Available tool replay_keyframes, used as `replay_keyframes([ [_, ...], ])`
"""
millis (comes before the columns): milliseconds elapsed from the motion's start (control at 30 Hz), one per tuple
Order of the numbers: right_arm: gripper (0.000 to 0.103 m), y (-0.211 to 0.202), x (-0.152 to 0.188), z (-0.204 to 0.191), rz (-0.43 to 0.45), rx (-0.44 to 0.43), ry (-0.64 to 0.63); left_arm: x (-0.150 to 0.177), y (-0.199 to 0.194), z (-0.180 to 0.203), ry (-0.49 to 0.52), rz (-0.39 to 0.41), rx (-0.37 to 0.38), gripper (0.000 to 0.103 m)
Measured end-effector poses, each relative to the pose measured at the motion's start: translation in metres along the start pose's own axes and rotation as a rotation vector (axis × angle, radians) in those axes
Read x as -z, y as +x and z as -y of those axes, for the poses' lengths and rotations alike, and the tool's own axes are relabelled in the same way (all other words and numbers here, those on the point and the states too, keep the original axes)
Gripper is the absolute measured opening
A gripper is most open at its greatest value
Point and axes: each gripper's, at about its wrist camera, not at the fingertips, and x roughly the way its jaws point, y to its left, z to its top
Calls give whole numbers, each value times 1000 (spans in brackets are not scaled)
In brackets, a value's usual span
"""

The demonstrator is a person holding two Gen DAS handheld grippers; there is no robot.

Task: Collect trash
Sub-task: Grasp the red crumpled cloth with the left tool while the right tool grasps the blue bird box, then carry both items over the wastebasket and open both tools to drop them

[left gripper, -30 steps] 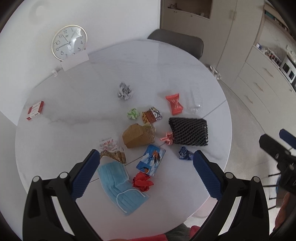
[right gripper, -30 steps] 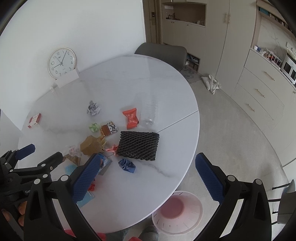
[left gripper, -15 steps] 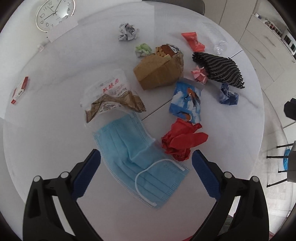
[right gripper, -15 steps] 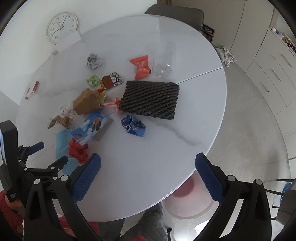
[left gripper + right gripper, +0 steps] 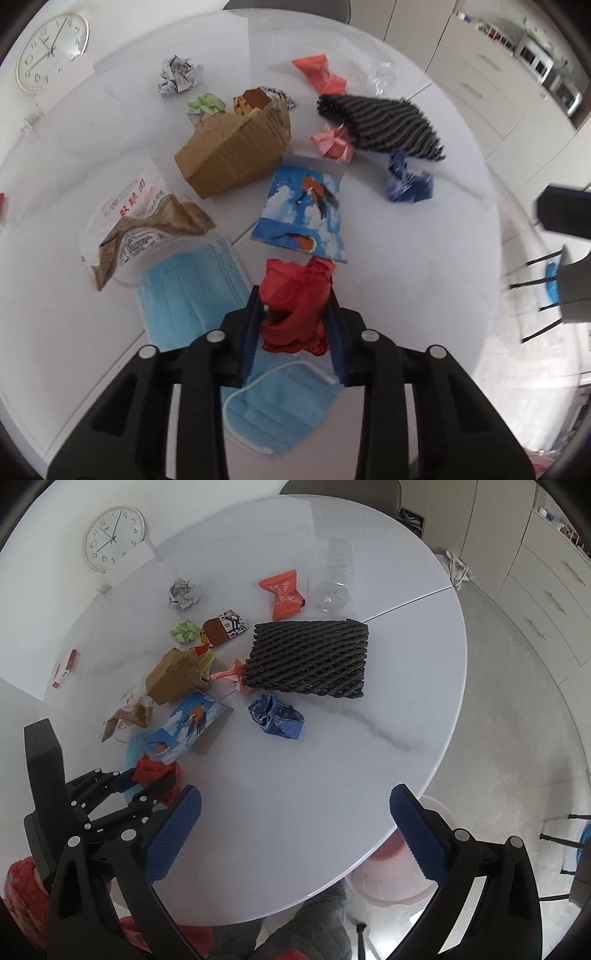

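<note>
Trash is scattered over a round white table (image 5: 314, 775). My left gripper (image 5: 293, 308) points down at the table's near edge, and its jaws are closing with a crumpled red paper (image 5: 291, 280) between them; the pads press on both its sides. The red paper rests on a blue face mask (image 5: 192, 295). From the right wrist view, the left gripper (image 5: 147, 786) holds the red paper (image 5: 155, 771) at lower left. My right gripper (image 5: 293, 805) hangs open over bare tabletop, nothing between its fingers.
Beyond the red paper lie a blue bird card (image 5: 303, 214), a torn snack wrapper (image 5: 147, 225), a brown cardboard box (image 5: 236, 155), a black foam net (image 5: 310, 657), a blue crumpled wrapper (image 5: 277, 716) and an orange wrapper (image 5: 284, 590). A pink bin (image 5: 399, 871) stands below the table's edge.
Both grippers have come down close to the table. The left jaws, wide apart before, have closed around the crumpled red paper. The right gripper's jaws are as wide as before.
</note>
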Motion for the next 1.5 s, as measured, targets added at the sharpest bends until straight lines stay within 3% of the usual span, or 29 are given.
replay_keyframes([
  [167, 101, 21, -5, -22, -13, -131, 78, -1, -26, -6, -8, 68, 83, 26],
  [333, 99, 47, -8, -34, -52, -190, 193, -2, -37, -25, -28, 86, 132, 26],
  [500, 97, 72, -15, -52, -66, -144, 239, 2, -73, -57, -87, 128, 195, 26],
  [633, 96, 95, -24, -80, -51, -56, 220, 8, -100, -81, -118, 161, 168, 26],
  [700, 91, 106, -27, -94, -56, 8, 191, 9, -108, -89, -129, 162, 129, 26],
  [800, 72, 120, -28, -110, -72, 71, 128, 9, -110, -95, -143, 155, 93, 26],
  [833, 57, 121, -27, -111, -69, 66, 118, 9, -111, -97, -146, 153, 88, 26],
  [867, 50, 122, -26, -112, -70, 56, 111, 8, -110, -97, -144, 149, 79, 26],
  [967, 50, 118, -24, -109, -63, 16, 105, 7, -109, -93, -135, 146, 63, 26],
  [1067, 49, 96, -13, -90, -54, -131, 132, 5, -107, -80, -106, 146, 63, 26],
  [1167, 49, 51, 14, -56, -30, -222, 162, -2, -105, -52, -37, 144, 73, 26],
  [1233, 50, 18, 37, -25, 4, -189, 174, -6, -99, -27, 18, 127, 103, 26],
  [1333, 50, -10, 75, 32, 25, -29, 203, -13, -85, 23, 121, 83, 175, 26],
  [1433, 50, 4, 111, 95, -25, 58, 287, -13, -67, 87, 261, 38, 248, 26],
  [1500, 50, 38, 133, 133, -87, 75, 347, -13, -53, 124, 334, 4, 276, 26],
])
